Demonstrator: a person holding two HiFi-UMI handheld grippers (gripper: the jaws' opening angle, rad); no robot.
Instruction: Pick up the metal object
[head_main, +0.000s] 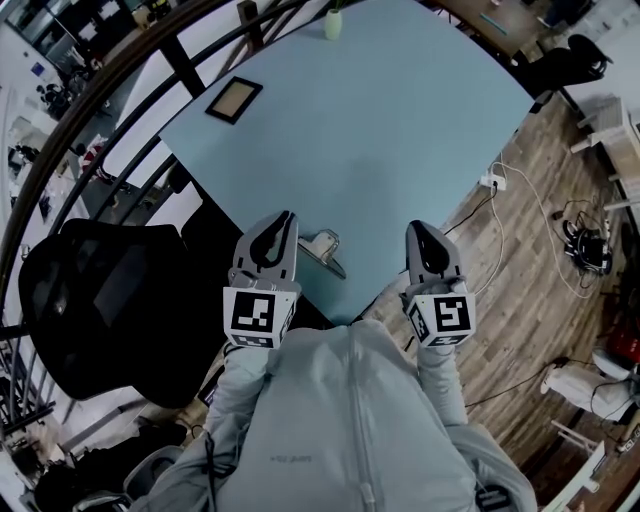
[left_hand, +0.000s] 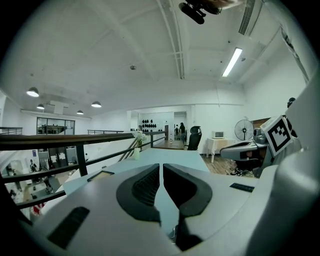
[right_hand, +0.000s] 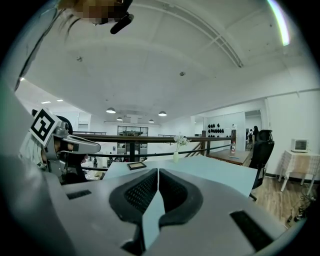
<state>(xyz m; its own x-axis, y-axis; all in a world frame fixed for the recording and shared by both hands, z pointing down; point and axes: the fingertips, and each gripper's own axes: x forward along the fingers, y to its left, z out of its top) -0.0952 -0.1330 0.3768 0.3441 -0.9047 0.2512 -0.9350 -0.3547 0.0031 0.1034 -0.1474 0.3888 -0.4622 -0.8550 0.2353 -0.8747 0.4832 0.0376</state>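
A small shiny metal object (head_main: 326, 248) lies at the near edge of the light blue table (head_main: 400, 110). My left gripper (head_main: 284, 222) sits just left of it, jaws together and empty. My right gripper (head_main: 417, 230) hovers over the table's near right edge, further from the object, also shut on nothing. In the left gripper view the jaws (left_hand: 161, 167) meet, and a glint of metal (left_hand: 173, 232) shows low in the gap behind them. The right gripper view shows its jaws (right_hand: 158, 172) closed, pointing across the table.
A dark picture frame (head_main: 234, 99) lies at the table's far left and a small vase (head_main: 333, 22) stands at the far edge. A black office chair (head_main: 100, 300) is left of me, beside a railing (head_main: 120, 80). Cables and a power strip (head_main: 495, 182) lie on the wooden floor at right.
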